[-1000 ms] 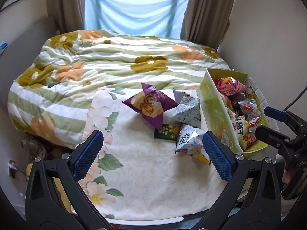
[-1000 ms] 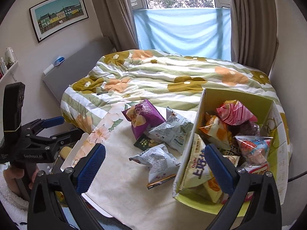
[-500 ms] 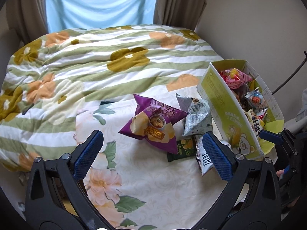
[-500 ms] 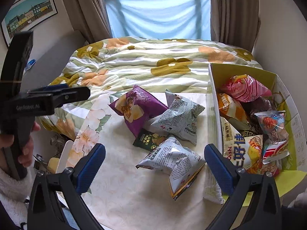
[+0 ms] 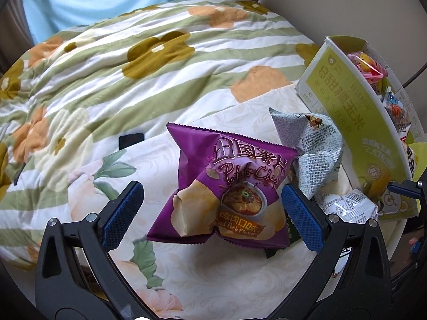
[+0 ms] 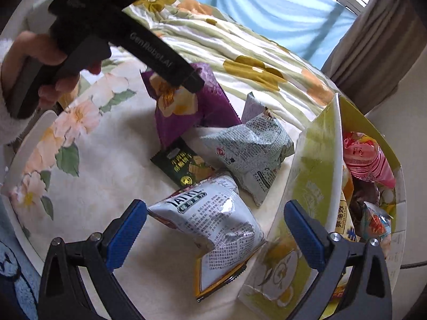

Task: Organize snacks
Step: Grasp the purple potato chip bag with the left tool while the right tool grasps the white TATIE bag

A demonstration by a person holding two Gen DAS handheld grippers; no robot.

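A purple potato chip bag (image 5: 229, 192) lies on the floral cloth, right between the wide-open jaws of my left gripper (image 5: 210, 208). It also shows in the right wrist view (image 6: 186, 106), under the left gripper's body. My right gripper (image 6: 216, 229) is open around a white snack bag (image 6: 213, 221). A grey-white bag (image 6: 253, 149) and a small dark green packet (image 6: 184, 165) lie between them. The yellow-green cardboard box (image 6: 312, 186) at the right holds several snacks.
The bed's striped floral quilt (image 5: 133, 61) spreads behind the cloth. The box wall (image 5: 355, 122) stands close to the right of the loose bags. A wall and curtains lie beyond.
Both grippers have moved forward and down toward the bags. The purple bag now sits between the left jaws, the white bag between the right jaws.
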